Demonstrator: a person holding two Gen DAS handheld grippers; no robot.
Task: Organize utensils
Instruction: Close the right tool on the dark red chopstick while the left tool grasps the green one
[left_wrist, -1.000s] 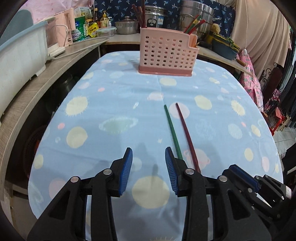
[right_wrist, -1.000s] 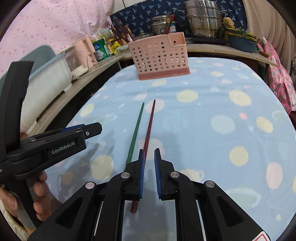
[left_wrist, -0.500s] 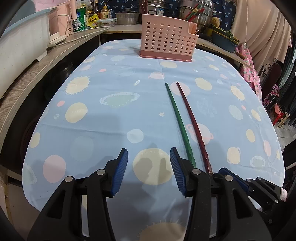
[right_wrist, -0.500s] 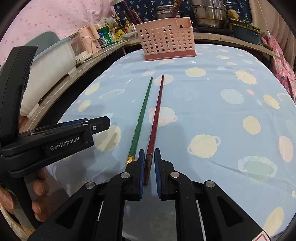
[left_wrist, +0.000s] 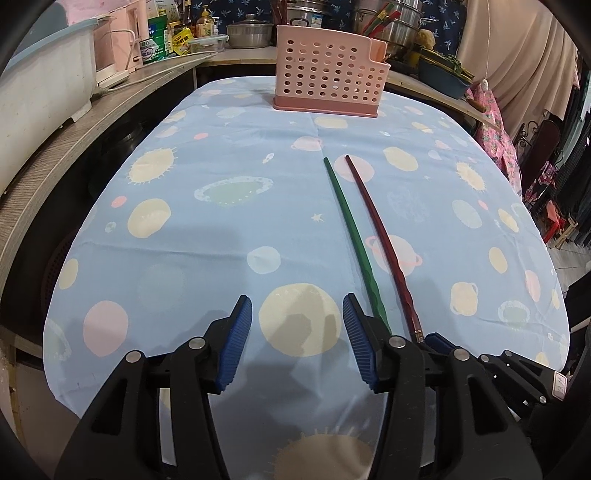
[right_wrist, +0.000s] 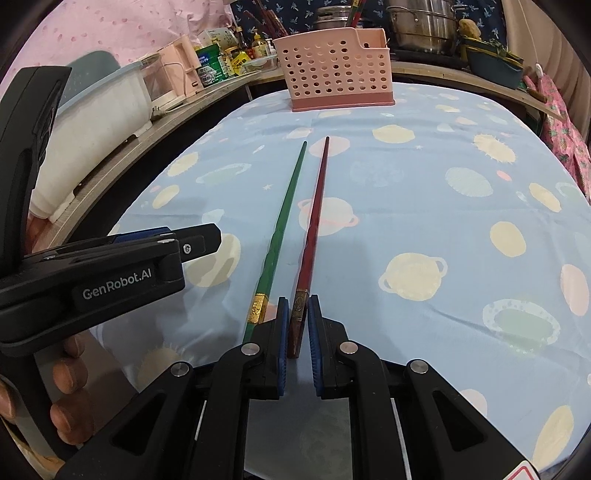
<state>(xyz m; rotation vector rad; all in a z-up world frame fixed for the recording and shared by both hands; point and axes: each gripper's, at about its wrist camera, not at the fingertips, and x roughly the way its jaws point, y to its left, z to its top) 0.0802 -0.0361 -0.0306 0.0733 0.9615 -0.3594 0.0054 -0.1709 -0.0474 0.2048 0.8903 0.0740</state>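
At the near edge of the bench (left_wrist: 207, 236), which is covered by a smooth pale-blue cloth printed with planets and suns, the left tool (left_wrist: 297, 339) hangs released, its ribbed blue pads wide apart over bare cloth. The right tool (right_wrist: 295, 332) has its pads nearly together around the blunt near end of the red chopstick (right_wrist: 314, 221); whether they actually pinch it I cannot tell. Just beside it, apart and almost parallel, lies the green chopstick (right_wrist: 284, 210), both slim and tapering toward the far end. Only the right view shows their gold-banded ends and the fingers gripping the left tool's handle. At the far edge stands a pink perforated plastic basket (left_wrist: 325, 81). Beyond it, a cluttered counter holds steel pots (right_wrist: 421, 29).
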